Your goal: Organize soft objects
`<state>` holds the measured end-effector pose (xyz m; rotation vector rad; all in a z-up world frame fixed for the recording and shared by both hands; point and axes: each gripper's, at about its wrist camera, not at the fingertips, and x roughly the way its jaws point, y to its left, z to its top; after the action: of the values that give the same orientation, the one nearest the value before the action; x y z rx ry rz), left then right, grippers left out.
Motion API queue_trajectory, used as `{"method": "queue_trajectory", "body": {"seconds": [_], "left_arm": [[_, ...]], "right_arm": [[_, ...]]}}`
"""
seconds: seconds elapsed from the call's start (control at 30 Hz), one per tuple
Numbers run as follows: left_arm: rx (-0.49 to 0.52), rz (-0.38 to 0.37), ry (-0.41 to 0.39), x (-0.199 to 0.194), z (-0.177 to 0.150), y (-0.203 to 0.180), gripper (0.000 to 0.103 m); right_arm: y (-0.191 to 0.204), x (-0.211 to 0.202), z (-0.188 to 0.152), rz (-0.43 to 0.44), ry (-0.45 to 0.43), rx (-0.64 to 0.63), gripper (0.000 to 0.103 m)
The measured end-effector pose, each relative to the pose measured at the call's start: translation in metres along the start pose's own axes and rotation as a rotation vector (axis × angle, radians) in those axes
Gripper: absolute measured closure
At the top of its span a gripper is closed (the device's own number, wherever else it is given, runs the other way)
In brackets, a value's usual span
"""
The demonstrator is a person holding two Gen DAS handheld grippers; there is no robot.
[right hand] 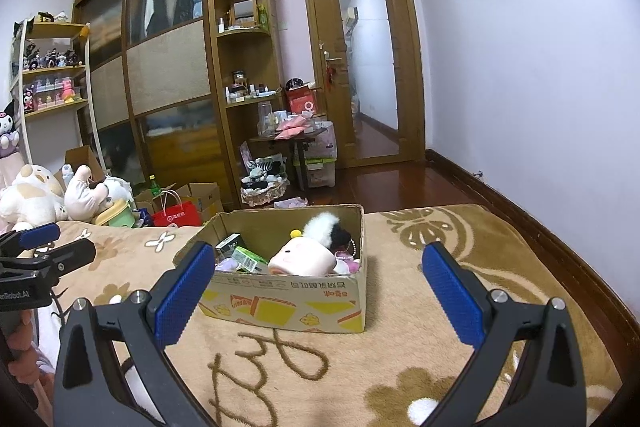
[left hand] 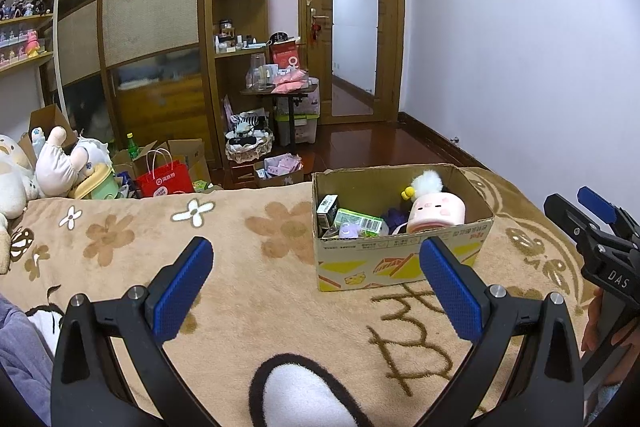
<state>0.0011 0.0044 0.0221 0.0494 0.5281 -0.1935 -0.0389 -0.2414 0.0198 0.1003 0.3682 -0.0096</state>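
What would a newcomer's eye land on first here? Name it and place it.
The open cardboard box on the tan flowered blanket, with a pink plush and a white pompom poking out. Next, both wide-open blue-padded tools framing it: the right gripper and left gripper. A heap of stuffed animals lies far left.

A home bedroom: bed [left hand: 280,267] under a floral blanket, wooden wardrobe [right hand: 160,67], plush toys [left hand: 52,163], door [right hand: 360,67].

The cardboard box [left hand: 400,263] wall hides lower parts of the pink plush [left hand: 438,213].
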Motion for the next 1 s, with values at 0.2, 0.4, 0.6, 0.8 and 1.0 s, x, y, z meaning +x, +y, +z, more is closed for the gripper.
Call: {"method": "queue_trajectory", "body": {"seconds": [0.2, 0.4, 0.6, 0.8, 1.0], "left_arm": [[0.001, 0.002, -0.002, -0.0001, 0.0002, -0.0003, 0.001], [0.001, 0.0, -0.002, 0.0001, -0.0003, -0.0003, 0.001], [0.013, 0.003, -0.003, 0.0007, -0.0005, -0.0017, 0.001], [0.007, 0.005, 0.006, 0.0007, 0.0, 0.0008, 0.001], [0.006, 0.011, 0.007, 0.0014, 0.0005, 0.0016, 0.001]], "right_arm": [[0.0005, 0.0024, -0.0003, -0.004, 0.002, -0.001, 0.0], [0.002, 0.0045, -0.0044, -0.007, 0.005, -0.003, 0.0], [0.0022, 0.0045, -0.005, -0.008, 0.006, -0.003, 0.0], [0.0028, 0.0047, -0.0052, -0.009, 0.007, -0.005, 0.0], [0.0023, 0.0049, -0.0058, -0.007, 0.007, -0.005, 0.0]]}}
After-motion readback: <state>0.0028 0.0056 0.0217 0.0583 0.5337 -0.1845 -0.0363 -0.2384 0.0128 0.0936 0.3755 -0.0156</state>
